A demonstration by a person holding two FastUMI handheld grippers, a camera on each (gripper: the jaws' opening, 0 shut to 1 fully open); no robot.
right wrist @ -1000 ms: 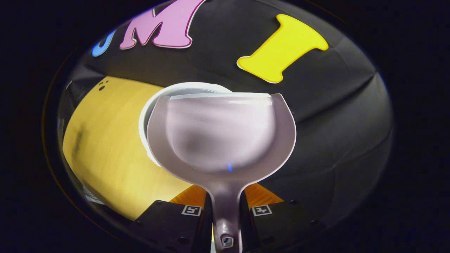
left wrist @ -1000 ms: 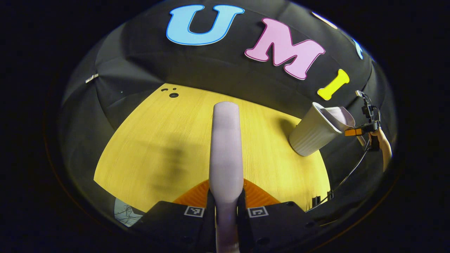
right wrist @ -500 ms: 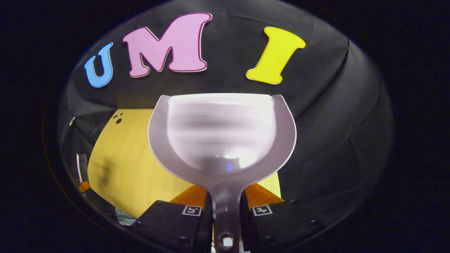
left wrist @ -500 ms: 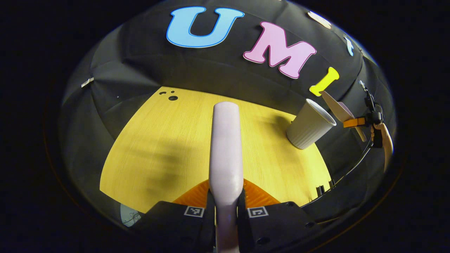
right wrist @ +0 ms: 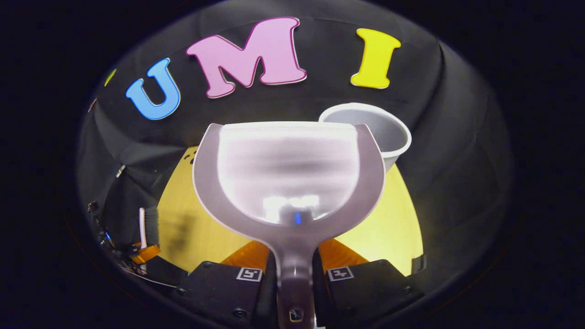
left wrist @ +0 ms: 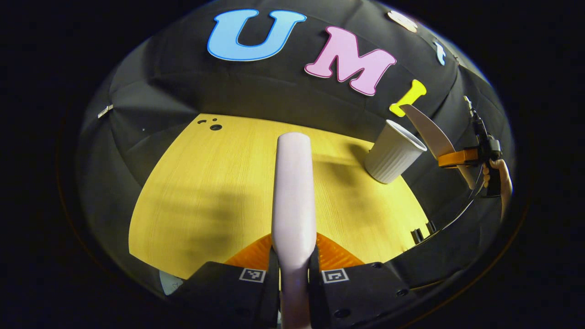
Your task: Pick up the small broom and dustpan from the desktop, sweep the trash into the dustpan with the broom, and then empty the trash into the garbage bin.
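Observation:
My left gripper [left wrist: 294, 270] is shut on the handle of the small pale broom [left wrist: 292, 192], which points forward over the yellow table [left wrist: 219, 183]. My right gripper [right wrist: 295, 274] is shut on the handle of the pale dustpan [right wrist: 288, 173], held roughly level with its inside looking bare. The white ribbed garbage bin [right wrist: 386, 132] stands just behind the pan's right corner. In the left gripper view the bin [left wrist: 393, 153] stands at the table's far right, with the dustpan [left wrist: 429, 135] edge-on beside its rim and the right gripper [left wrist: 457, 157] behind it.
A hand [left wrist: 500, 176] holds the right gripper, and its cable [left wrist: 457, 214] trails down past the table's right edge. Small holes [left wrist: 215, 126] mark the table's far left corner. The left gripper [right wrist: 144, 252] and broom [right wrist: 146, 224] sit low left in the right gripper view.
The dustpan has come back out of the bin's mouth and levelled off. It now hangs beside the bin rather than tipped over it. The broom has barely moved.

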